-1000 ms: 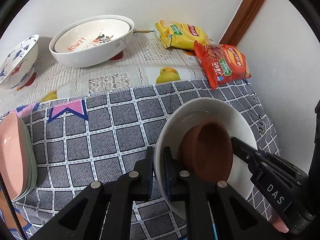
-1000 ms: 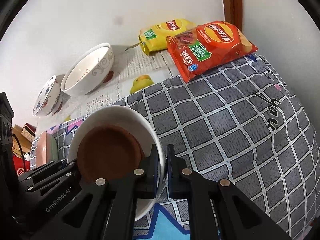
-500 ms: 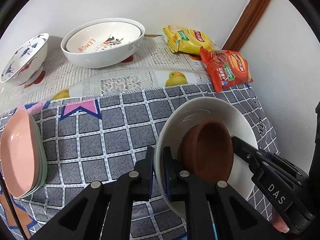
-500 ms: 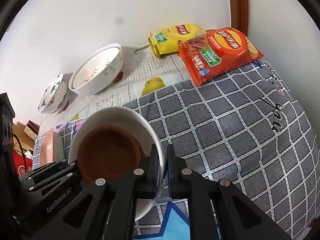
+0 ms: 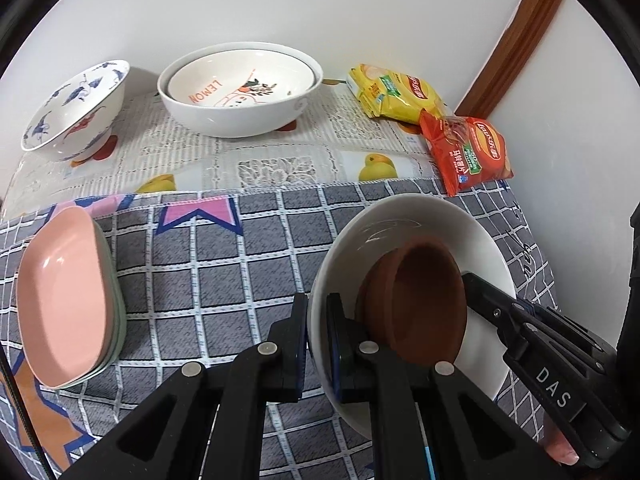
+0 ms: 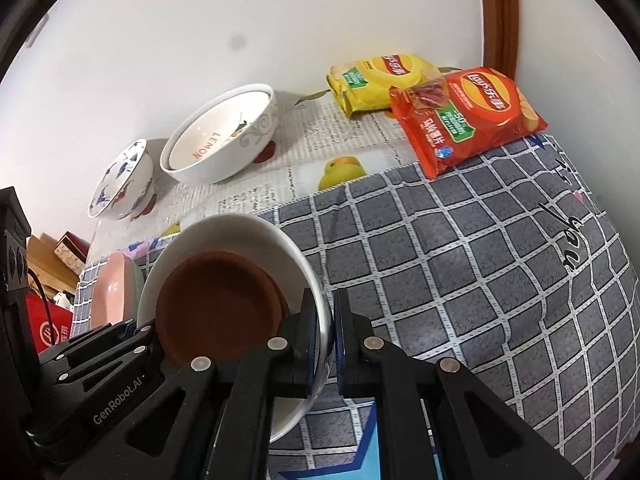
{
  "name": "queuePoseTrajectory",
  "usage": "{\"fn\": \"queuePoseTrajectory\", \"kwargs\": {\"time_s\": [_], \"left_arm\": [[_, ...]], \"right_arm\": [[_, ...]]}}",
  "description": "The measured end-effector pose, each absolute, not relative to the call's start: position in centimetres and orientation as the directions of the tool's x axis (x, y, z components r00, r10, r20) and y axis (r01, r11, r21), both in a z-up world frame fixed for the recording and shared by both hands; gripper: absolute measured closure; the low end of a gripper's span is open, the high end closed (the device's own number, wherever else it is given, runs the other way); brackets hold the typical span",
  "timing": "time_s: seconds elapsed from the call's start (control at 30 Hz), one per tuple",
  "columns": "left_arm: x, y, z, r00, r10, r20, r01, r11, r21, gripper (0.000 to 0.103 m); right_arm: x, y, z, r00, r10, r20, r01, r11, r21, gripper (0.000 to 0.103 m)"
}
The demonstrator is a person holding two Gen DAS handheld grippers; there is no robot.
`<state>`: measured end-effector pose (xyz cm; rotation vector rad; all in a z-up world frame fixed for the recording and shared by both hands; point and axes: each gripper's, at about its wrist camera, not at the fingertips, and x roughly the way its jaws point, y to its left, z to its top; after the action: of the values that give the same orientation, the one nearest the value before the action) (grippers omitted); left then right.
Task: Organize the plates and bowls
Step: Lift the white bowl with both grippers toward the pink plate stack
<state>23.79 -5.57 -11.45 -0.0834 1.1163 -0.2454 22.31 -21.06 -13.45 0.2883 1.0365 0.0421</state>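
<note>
A white bowl (image 5: 416,216) with a smaller brown dish (image 5: 424,304) lying inside it hangs over the grey checked cloth. My left gripper (image 5: 318,340) is shut on its near-left rim. My right gripper (image 5: 474,284) comes in from the right and pinches the opposite rim. In the right wrist view that gripper (image 6: 328,332) is shut on the white bowl's (image 6: 240,228) edge, the brown dish (image 6: 220,304) sits just left of it, and the left gripper (image 6: 136,326) shows at the lower left.
Stacked pink plates (image 5: 60,296) lie at the cloth's left end. A large white LEMON bowl (image 5: 240,92), nested in another, and a blue-patterned bowl (image 5: 76,112) stand against the back wall. Yellow (image 5: 396,94) and red (image 5: 468,152) crisp bags lie in the right corner.
Both grippers have carried the white bowl with the brown dish leftward and slightly up. The pink plates have come further into view, and the crisp bags have slid away to the right.
</note>
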Motion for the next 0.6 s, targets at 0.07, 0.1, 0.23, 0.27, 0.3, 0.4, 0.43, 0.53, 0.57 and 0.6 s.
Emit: {"fn": "queuePoseTrajectory", "kwargs": {"time_s": [0.07,0.1,0.23,0.27,0.3,0.4,0.43,0.53,0.57,0.6], "left_arm": [[23.8,-5.0,-11.4,0.418,-0.234,-0.878,0.147,0.971,-0.189,0.094],[23.7,-4.7,-11.3,0.419,-0.233,-0.878,0.144,0.971,-0.189,0.094],[23.5,-3.5,-11.0,0.428,-0.224,-0.876,0.128,0.974,-0.187,0.094],[23.5,-3.1,-10.9,0.431,-0.222,-0.875,0.124,0.975,-0.186,0.094],[23.4,-2.8,-10.9,0.433,-0.219,-0.874,0.119,0.975,-0.186,0.094],[23.3,-1.8,-10.8,0.438,-0.214,-0.873,0.106,0.977,-0.186,0.094],[23.3,-1.4,-10.7,0.44,-0.212,-0.873,0.101,0.977,-0.186,0.094],[23.2,-0.5,-10.5,0.444,-0.207,-0.871,0.088,0.978,-0.188,0.094],[23.1,-0.2,-10.5,0.447,-0.205,-0.871,0.083,0.979,-0.187,0.094],[23.1,0.1,-10.4,0.448,-0.203,-0.871,0.079,0.979,-0.187,0.094]], "right_arm": [[22.3,-20.6,-13.4,0.513,0.176,-0.84,0.094,0.961,0.259,0.095],[22.4,-20.3,-13.3,0.513,0.177,-0.84,0.092,0.961,0.259,0.095],[22.4,-19.2,-13.2,0.514,0.189,-0.837,0.078,0.961,0.264,0.095],[22.5,-18.8,-13.1,0.514,0.191,-0.836,0.073,0.962,0.265,0.095],[22.5,-18.6,-13.1,0.515,0.193,-0.835,0.069,0.962,0.265,0.095],[22.6,-17.5,-12.9,0.515,0.202,-0.833,0.051,0.963,0.266,0.095],[22.6,-17.2,-12.8,0.515,0.204,-0.833,0.048,0.963,0.266,0.095],[22.7,-16.2,-12.6,0.515,0.21,-0.831,0.034,0.964,0.265,0.095],[22.7,-15.9,-12.5,0.514,0.213,-0.831,0.028,0.964,0.265,0.095],[22.8,-15.5,-12.5,0.514,0.215,-0.83,0.024,0.964,0.265,0.095]]}}
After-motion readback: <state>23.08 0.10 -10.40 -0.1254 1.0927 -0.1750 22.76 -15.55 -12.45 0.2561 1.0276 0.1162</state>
